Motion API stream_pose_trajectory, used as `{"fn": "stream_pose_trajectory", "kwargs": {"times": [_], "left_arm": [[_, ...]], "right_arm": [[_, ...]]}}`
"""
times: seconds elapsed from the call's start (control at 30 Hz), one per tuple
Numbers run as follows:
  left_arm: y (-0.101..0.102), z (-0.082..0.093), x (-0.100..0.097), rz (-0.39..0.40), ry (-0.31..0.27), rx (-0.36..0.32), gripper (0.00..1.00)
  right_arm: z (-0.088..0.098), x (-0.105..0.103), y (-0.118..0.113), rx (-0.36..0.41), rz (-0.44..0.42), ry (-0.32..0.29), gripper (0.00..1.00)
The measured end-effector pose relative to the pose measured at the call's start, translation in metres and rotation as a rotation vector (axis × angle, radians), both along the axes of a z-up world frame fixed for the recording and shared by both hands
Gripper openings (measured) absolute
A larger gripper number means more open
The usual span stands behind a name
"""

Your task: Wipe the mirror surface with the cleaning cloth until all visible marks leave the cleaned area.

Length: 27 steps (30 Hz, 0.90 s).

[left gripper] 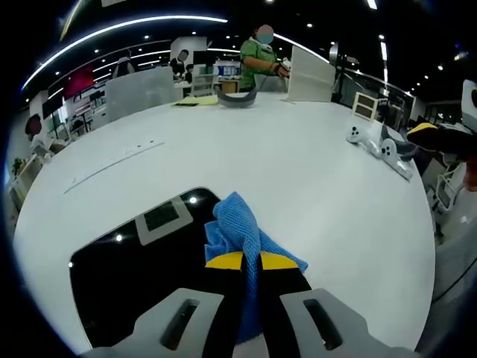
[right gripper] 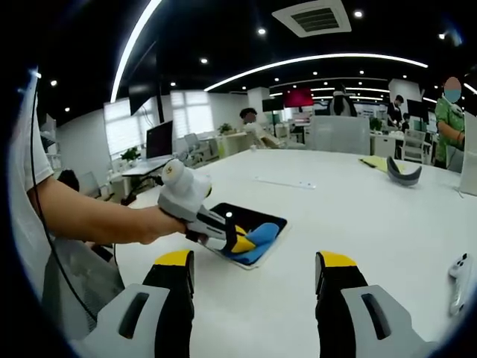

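Note:
A dark mirror (left gripper: 127,272) lies flat on the white table (left gripper: 298,171) and reflects ceiling lights. My left gripper (left gripper: 251,261) is shut on a blue cleaning cloth (left gripper: 237,224), which bunches at the mirror's right edge. In the right gripper view the left gripper (right gripper: 237,242), held by a person's hand, presses the blue cloth (right gripper: 262,236) onto the mirror (right gripper: 235,216) lying on the table (right gripper: 358,216). My right gripper (right gripper: 256,262) hangs open above the table's near side, well apart from the mirror, with nothing between its jaws.
A grey curved object (left gripper: 237,99) and yellow paper (left gripper: 195,100) lie at the table's far side. White controllers (left gripper: 376,143) rest at the right; one controller (right gripper: 458,277) is near my right gripper. People stand beyond the table, among desks and monitors.

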<state>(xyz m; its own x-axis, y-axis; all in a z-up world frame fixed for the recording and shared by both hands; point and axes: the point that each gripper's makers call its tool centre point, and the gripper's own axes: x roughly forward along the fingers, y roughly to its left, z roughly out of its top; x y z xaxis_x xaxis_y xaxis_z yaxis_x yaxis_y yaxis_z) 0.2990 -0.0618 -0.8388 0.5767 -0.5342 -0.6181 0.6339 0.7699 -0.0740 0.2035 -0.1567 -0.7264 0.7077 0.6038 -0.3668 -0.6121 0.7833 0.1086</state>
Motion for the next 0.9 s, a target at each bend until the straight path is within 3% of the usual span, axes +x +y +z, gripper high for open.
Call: {"fn": "stream_pose_trajectory", "kwargs": {"times": [0.63, 0.9], "left_arm": [[0.005, 0.0, -0.002, 0.008, -0.023, 0.012, 0.03], [0.016, -0.001, -0.003, 0.028, -0.026, 0.022, 0.03]], "right_arm": [[0.001, -0.002, 0.0, -0.004, 0.0, 0.001, 0.65], [0.0, -0.003, 0.0, -0.008, 0.001, 0.003, 0.64]]}}
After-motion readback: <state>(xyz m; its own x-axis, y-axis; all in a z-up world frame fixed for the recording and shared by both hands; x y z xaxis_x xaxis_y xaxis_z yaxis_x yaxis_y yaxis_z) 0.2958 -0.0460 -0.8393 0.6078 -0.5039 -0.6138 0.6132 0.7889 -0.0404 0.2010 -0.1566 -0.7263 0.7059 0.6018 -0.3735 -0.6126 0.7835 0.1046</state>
